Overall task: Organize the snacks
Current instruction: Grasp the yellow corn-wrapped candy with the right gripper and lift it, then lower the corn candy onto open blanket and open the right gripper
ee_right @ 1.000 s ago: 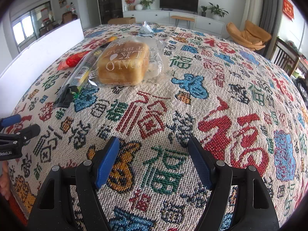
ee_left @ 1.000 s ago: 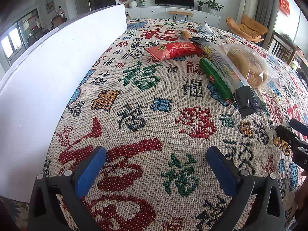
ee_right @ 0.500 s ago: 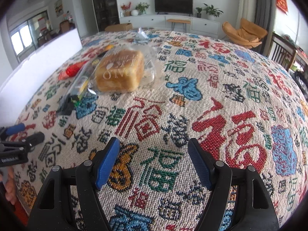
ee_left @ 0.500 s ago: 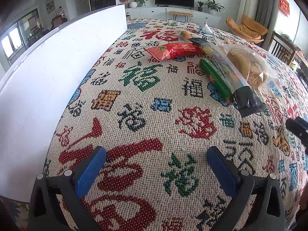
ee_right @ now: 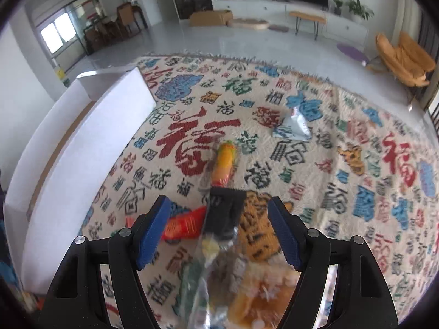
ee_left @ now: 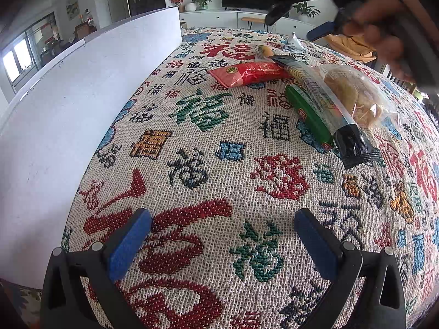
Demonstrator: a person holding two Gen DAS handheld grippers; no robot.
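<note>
Snacks lie in a cluster on the patterned cloth (ee_left: 219, 164): a red packet (ee_left: 249, 74), a green stick pack (ee_left: 310, 118), a long clear pack with black ends (ee_left: 329, 109), a bagged bread loaf (ee_left: 354, 96), an orange-yellow snack (ee_right: 225, 164) and a small silver-blue bag (ee_right: 295, 126). My left gripper (ee_left: 219, 241) is open and empty, low over the near cloth. My right gripper (ee_right: 218, 233) is open, raised above the cluster, its fingers either side of the long pack's black end (ee_right: 226, 208). It also shows in the left wrist view (ee_left: 296, 22).
A large white open box (ee_left: 82, 104) stands along the left side of the cloth; it also shows in the right wrist view (ee_right: 82, 150). Beyond the table edge are a living room floor, a TV cabinet and an orange chair (ee_right: 403, 57).
My right gripper has lifted from the near cloth and swung up and over the snack cluster, now looking down on it. My left gripper has not moved.
</note>
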